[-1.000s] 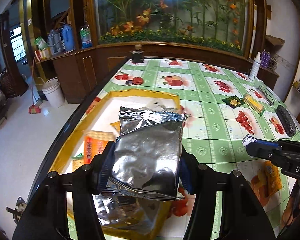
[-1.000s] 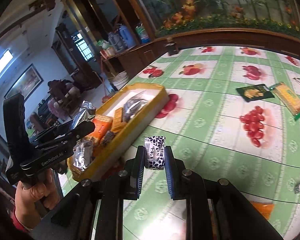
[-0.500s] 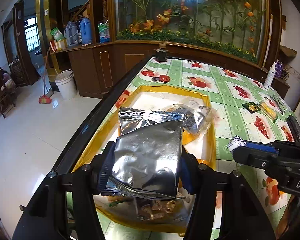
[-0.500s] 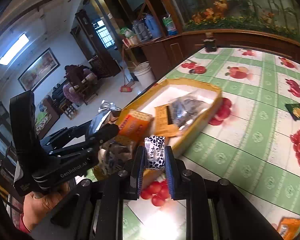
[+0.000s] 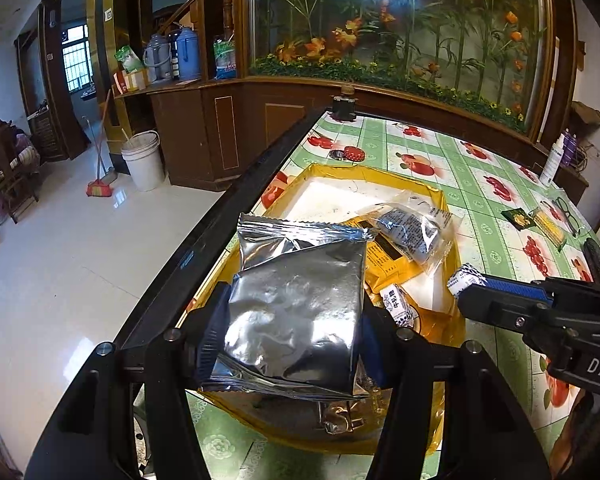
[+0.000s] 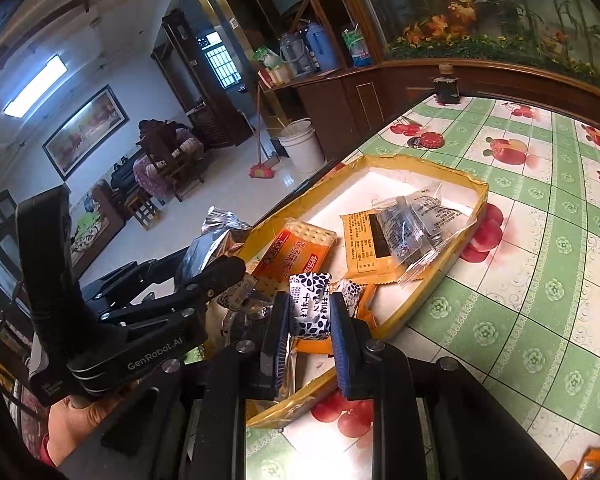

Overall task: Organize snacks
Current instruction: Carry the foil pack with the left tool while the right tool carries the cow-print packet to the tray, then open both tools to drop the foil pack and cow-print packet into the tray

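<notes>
Green fruit-patterned worktop (image 6: 540, 300) carried the yellow tray (image 6: 474, 216). Left claw (image 5: 292, 332) clamped a silver packet (image 5: 296, 300), right claw (image 6: 310, 316) pinched a small patterned sweet (image 6: 310, 308); both hung over the tray's crowded near end, where released items could slide off the pile.

The right gripper (image 6: 310, 316) is clamping a small white candy with dark leaf print (image 6: 310, 308), hanging above the near end of the yellow tray (image 6: 470, 216). Left of the tray, the left gripper (image 6: 216, 276) is gripping a silver foil packet (image 6: 210, 246). Inside the tray are lying an orange cracker pack (image 6: 296, 250) and a clear wrapped snack (image 6: 410, 228).
</notes>
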### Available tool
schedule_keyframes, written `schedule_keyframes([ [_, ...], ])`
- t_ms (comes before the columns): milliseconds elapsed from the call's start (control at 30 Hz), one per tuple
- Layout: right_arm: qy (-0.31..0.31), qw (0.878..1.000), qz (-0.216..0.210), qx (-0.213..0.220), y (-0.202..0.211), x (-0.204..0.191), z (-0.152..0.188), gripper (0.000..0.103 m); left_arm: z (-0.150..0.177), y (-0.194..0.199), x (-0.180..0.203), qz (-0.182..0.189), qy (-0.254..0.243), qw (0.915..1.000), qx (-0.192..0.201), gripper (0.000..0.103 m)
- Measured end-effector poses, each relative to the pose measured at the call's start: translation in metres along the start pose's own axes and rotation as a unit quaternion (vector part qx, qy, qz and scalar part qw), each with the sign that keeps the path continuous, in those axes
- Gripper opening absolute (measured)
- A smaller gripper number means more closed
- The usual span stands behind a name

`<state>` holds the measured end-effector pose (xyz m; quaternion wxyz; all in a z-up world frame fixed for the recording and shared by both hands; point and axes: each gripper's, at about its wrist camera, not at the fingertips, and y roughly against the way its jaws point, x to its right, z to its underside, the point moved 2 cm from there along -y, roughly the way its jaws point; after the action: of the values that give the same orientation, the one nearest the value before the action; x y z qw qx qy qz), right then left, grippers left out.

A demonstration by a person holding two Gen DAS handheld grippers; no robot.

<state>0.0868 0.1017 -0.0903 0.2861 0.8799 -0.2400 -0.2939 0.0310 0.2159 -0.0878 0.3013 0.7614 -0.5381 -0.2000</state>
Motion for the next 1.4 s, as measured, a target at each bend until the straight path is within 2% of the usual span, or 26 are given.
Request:
schedule_keyframes([
  [733,-0.003,1.000,0.008,0.003,-0.018,0.009,-0.019,0.023,-0.004,-0.012,-0.005,-0.027,0.000,0.9996,-0.012,0.057],
  [800,-0.008,1.000,0.005,0.006,-0.014,0.011,-0.018,0.023,-0.004,-0.015,-0.004,-0.037,0.002,0.9992,-0.019,0.061],
  [833,-0.010,1.000,0.007,0.007,-0.013,0.013,-0.017,0.023,-0.004,-0.016,-0.004,-0.043,0.002,0.9988,-0.022,0.073],
  [867,-0.012,1.000,0.007,0.009,-0.011,0.015,-0.017,0.027,-0.004,-0.017,-0.005,-0.049,0.002,0.9985,-0.024,0.086],
  [900,-0.014,1.000,0.009,0.011,-0.009,0.018,-0.016,0.029,-0.004,-0.017,-0.005,-0.055,0.001,0.9982,-0.024,0.087],
  [967,-0.020,1.000,0.014,0.015,-0.003,0.024,-0.014,0.043,-0.003,-0.019,-0.004,-0.056,-0.001,0.9981,-0.027,0.087],
  [1200,-0.046,0.998,0.025,0.028,0.020,0.050,-0.005,0.047,-0.007,-0.014,0.009,-0.057,-0.014,0.9981,-0.021,0.087],
  [1333,-0.058,0.997,0.035,0.033,0.032,0.063,0.003,0.056,-0.009,-0.009,0.022,-0.053,-0.025,0.9982,-0.016,0.087],
  [1400,-0.064,0.997,0.041,0.036,0.038,0.068,0.007,0.058,-0.010,-0.006,0.029,-0.051,-0.033,0.9980,-0.014,0.087],
])
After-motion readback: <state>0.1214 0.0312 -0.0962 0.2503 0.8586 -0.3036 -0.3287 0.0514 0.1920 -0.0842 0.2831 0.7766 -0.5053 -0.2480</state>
